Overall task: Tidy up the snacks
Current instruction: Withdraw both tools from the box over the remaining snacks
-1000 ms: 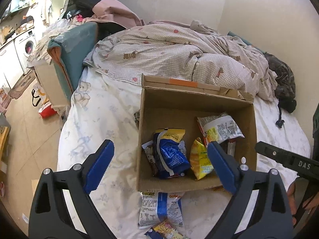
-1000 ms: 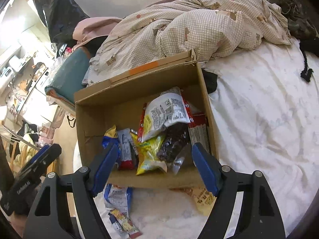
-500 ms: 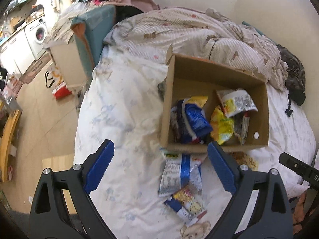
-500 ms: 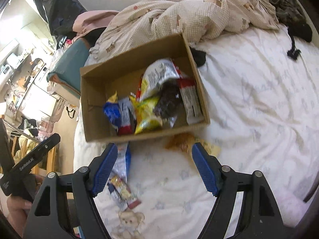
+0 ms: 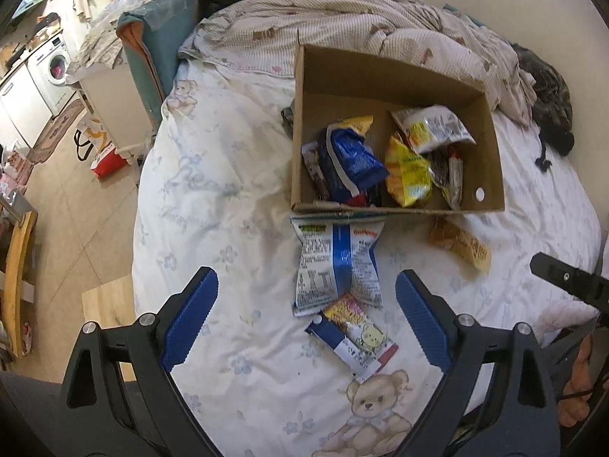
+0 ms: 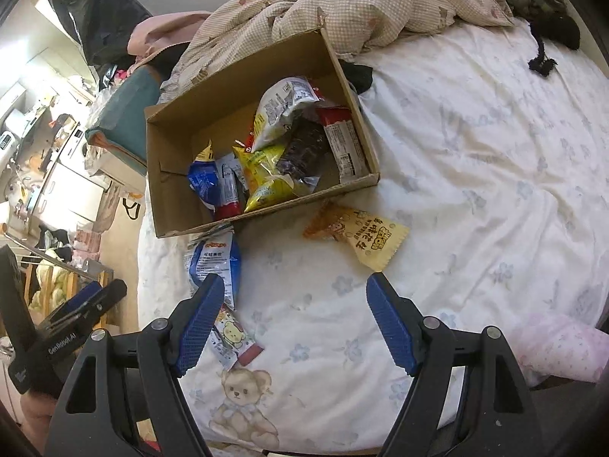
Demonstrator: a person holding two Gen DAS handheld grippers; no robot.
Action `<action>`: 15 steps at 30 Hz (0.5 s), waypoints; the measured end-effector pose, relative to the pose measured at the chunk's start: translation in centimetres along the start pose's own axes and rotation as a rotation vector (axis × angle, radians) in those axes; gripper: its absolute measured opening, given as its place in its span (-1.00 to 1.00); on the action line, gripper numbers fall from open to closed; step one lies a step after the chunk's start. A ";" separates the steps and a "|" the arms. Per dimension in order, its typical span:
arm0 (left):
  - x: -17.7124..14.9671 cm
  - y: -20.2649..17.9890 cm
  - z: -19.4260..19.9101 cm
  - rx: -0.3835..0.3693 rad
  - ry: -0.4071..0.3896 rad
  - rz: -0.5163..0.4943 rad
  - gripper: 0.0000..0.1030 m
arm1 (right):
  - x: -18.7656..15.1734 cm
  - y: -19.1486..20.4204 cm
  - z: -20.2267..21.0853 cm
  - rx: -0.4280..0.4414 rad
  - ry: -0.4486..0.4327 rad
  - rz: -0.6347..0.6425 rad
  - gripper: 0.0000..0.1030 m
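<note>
A brown cardboard box [image 5: 491, 152] [image 6: 167, 190] sits on the bed and holds several snack packets. Three packets lie on the sheet in front of it: a blue and white bag [image 5: 338, 262] [image 6: 217, 262], a small packet with a yellow chick [image 5: 354, 337] [image 6: 232, 339], and an orange and yellow packet [image 5: 458, 243] [image 6: 361, 240]. My left gripper [image 5: 306, 318] is open and empty above the chick packet. My right gripper [image 6: 291, 321] is open and empty, nearer than the orange packet.
A rumpled checked duvet [image 5: 361, 26] lies behind the box. The bed's left edge drops to a tiled floor [image 5: 87, 205] with a washing machine [image 5: 53, 68]. A pink cloth [image 6: 559, 346] lies at the right front edge of the bed.
Both grippers have pulled back from above the box toward the front of the bed. The packets on the sheet have come into full view. Both stay open.
</note>
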State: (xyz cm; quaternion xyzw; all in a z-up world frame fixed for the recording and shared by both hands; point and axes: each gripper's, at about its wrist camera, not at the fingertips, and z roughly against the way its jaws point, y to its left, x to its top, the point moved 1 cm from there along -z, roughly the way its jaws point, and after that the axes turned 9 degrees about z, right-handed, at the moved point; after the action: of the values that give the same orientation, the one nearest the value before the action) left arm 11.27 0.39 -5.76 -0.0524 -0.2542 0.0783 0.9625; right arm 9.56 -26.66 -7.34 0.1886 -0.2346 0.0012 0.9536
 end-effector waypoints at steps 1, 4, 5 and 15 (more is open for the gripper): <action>-0.1 0.0 -0.1 0.001 0.007 0.000 0.80 | -0.1 0.0 -0.1 -0.003 0.003 -0.002 0.55; -0.4 0.1 -0.5 0.005 0.025 0.006 0.80 | -0.2 0.0 -0.7 -0.017 0.023 -0.008 0.55; -0.4 0.1 -0.7 0.008 0.031 0.006 0.80 | -0.2 0.0 -0.9 -0.018 0.027 -0.010 0.55; -0.6 2.5 -3.5 0.028 0.133 0.142 0.80 | -0.3 -1.4 -2.1 0.032 0.050 -0.122 0.55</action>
State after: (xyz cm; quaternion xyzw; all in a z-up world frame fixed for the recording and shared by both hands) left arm 12.25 2.52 -9.45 -0.0619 -0.1840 0.1463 0.9700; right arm 10.31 -27.17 -9.70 0.2177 -0.1988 -0.0485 0.9543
